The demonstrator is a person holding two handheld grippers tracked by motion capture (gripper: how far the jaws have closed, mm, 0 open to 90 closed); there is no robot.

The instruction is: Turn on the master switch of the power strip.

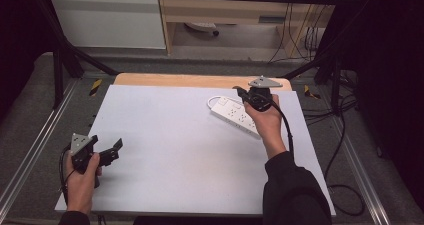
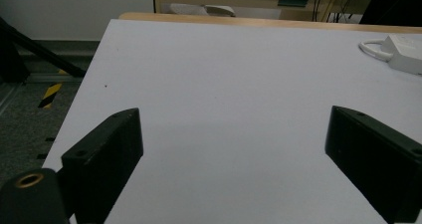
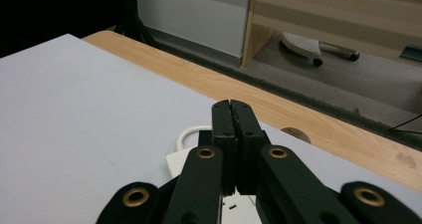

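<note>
1. At the table's near left corner, the person's left hand point(image 1: 80, 177) holds the left gripper point(image 1: 111, 152) low over the sheet, its jaws spread wide with nothing between them; in the left gripper view the two blocky, matte black jaws frame bare surface, and the power strip point(image 2: 405, 52) lies well apart, toward the far right edge.
2. The table point(image 1: 170, 150) carries a smooth, pale sheet, with a strip of light wood grain showing along the far edge.
3. Near the far right corner lies the power strip point(image 1: 235, 114), a long, white plastic bar with rows of sockets, set at a slant, a white cable point(image 1: 214, 101) looping from its far end.
4. The right hand point(image 1: 267, 122) holds the right gripper point(image 1: 239, 91) above the strip's far half, jaws pressed flat together and gripping nothing; in the right gripper view the strip's white end and cable loop point(image 3: 188, 134) lie just under and behind the closed tips.
</note>
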